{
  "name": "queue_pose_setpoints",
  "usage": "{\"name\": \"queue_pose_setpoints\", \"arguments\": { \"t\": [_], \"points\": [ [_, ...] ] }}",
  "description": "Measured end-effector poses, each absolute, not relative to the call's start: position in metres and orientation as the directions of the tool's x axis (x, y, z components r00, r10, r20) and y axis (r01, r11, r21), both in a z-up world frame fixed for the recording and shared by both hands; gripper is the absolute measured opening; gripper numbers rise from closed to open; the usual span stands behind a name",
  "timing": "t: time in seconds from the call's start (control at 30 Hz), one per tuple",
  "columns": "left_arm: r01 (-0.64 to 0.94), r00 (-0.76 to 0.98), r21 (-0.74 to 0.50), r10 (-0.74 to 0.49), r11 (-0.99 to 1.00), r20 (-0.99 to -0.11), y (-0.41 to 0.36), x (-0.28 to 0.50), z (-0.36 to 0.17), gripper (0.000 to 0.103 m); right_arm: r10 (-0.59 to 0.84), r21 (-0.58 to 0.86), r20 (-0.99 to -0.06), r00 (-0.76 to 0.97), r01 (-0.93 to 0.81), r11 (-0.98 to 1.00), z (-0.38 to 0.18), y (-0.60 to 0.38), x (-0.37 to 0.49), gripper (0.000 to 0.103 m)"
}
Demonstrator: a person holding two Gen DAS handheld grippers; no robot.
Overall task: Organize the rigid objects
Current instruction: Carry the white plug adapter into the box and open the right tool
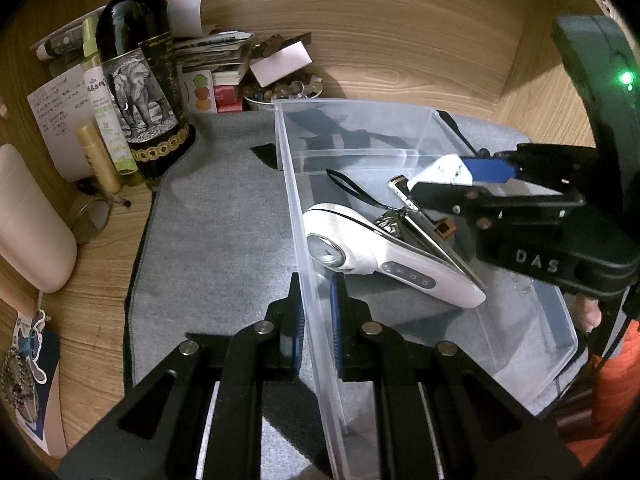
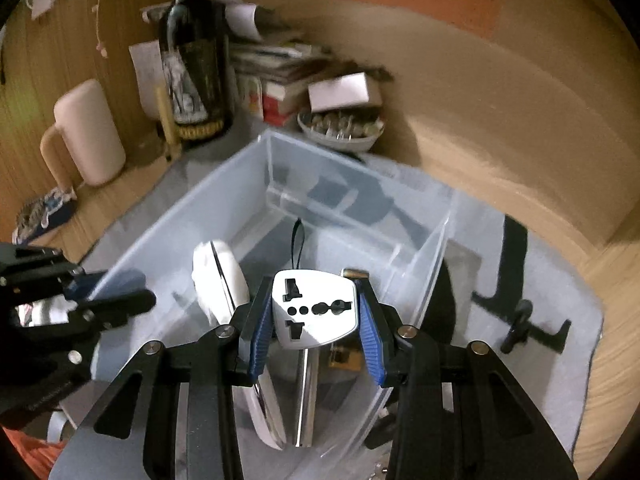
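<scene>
A clear plastic bin [image 1: 400, 108] [image 2: 176, 216] sits on a grey mat. My left gripper [image 1: 318, 316] is shut on the bin's near wall. In the bin lie a white handheld device [image 1: 376, 256] [image 2: 220, 276] with a black strap, a large silver clipper [image 1: 436, 236] [image 2: 306, 392] and a small brown piece [image 1: 445, 229]. My right gripper [image 2: 316, 316] [image 1: 460, 184] is shut on a white travel adapter [image 2: 314, 308] [image 1: 444, 170] and holds it above the bin's inside.
A dark wine bottle [image 1: 140, 92] [image 2: 196, 64], a spray bottle [image 1: 102, 100], stacked papers [image 1: 216, 52], a bowl of stones [image 1: 280, 92] [image 2: 340, 128] and a pink mug [image 2: 86, 136] crowd the back left. A black tool [image 2: 528, 324] lies on the mat [image 1: 216, 232], right of the bin.
</scene>
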State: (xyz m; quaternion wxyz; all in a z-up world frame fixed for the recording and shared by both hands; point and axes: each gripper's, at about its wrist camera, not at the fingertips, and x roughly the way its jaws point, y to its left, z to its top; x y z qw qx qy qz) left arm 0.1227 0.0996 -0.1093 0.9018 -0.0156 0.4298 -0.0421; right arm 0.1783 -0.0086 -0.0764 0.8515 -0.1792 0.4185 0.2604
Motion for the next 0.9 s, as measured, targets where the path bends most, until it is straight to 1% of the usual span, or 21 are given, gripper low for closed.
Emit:
{"name": "queue_pose_setpoints", "arguments": {
  "t": [0.37,0.5,0.63,0.67,0.83,0.9],
  "points": [
    [0.063,0.627,-0.063,-0.089,0.996,-0.774,0.100,0.123,-0.109,0.010,0.276,-0.114,-0.812,0.514,-0.605,0.788,-0.081,-0.011,0.170,0.036],
    [0.063,0.627,-0.065,-0.090,0.996,-0.774,0.100,0.123,-0.109,0.010,0.290,-0.100,-0.808,0.513,-0.604,0.791,-0.077,-0.014,0.168,0.045],
    [0.062,0.627,-0.061,-0.087,0.996,-0.774,0.101,0.123,-0.109,0.010,0.299,-0.096,-0.796,0.526,-0.597,0.796,-0.071,-0.017,0.165,0.048],
    [0.062,0.627,-0.061,-0.086,0.996,-0.774,0.101,0.123,-0.109,0.010,0.301,-0.095,-0.791,0.532,-0.593,0.800,-0.068,-0.019,0.164,0.050],
    [0.061,0.627,-0.061,-0.086,0.996,-0.774,0.101,0.123,-0.109,0.011,0.307,-0.101,-0.746,0.591,-0.556,0.825,-0.052,-0.031,0.161,0.082],
    [0.061,0.627,-0.062,-0.087,0.996,-0.774,0.101,0.123,-0.109,0.011,0.302,-0.104,-0.722,0.622,-0.530,0.841,-0.044,-0.039,0.162,0.083]
  ]
}}
